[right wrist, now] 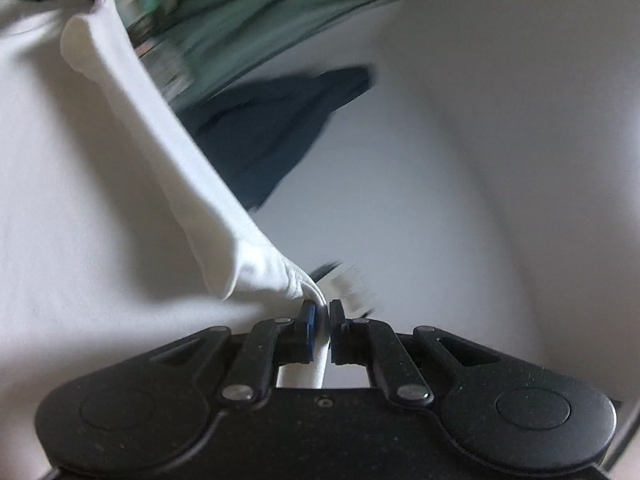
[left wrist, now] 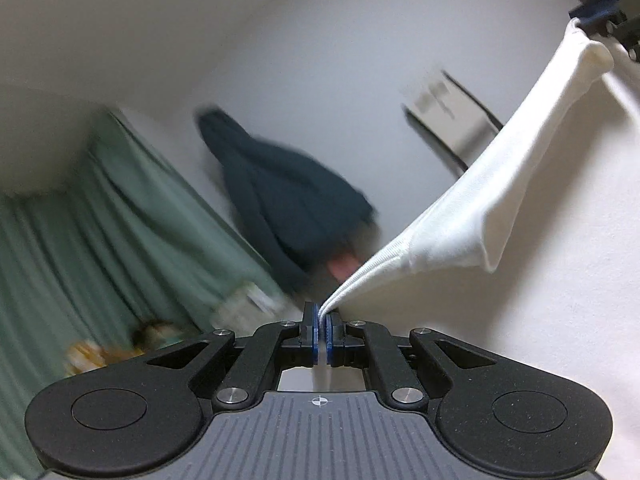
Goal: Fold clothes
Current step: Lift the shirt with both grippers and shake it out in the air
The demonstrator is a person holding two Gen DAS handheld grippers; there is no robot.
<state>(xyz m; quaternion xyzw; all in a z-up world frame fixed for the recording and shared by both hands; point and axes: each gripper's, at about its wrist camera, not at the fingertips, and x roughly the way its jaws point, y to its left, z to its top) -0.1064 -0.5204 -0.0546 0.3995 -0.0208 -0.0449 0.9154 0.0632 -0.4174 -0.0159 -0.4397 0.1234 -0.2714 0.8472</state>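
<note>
White wall [left wrist: 320, 60] and green curtain [left wrist: 100, 220] filled the background, blurred, with a dark garment [left wrist: 288, 200] hanging at 12 o'clock in the left wrist view. White garment [left wrist: 500, 200] hung in the air, stretched between 2 grippers. Left gripper [left wrist: 323, 316] was pinched tight on a ribbed hem edge, cloth running off toward 2 o'clock up to the other gripper. Right gripper [right wrist: 322, 312] was clamped on a bunched edge, cloth [right wrist: 140, 140] running toward 10 o'clock. Judged light, soft and limp; it sagged and rolled between the 2 holds, so hems and corners looked the safest places to take hold. Thin edge could slip from the pads. Open room lay at 12 to 3 o'clock in the right wrist view; no folding surface was visible
</note>
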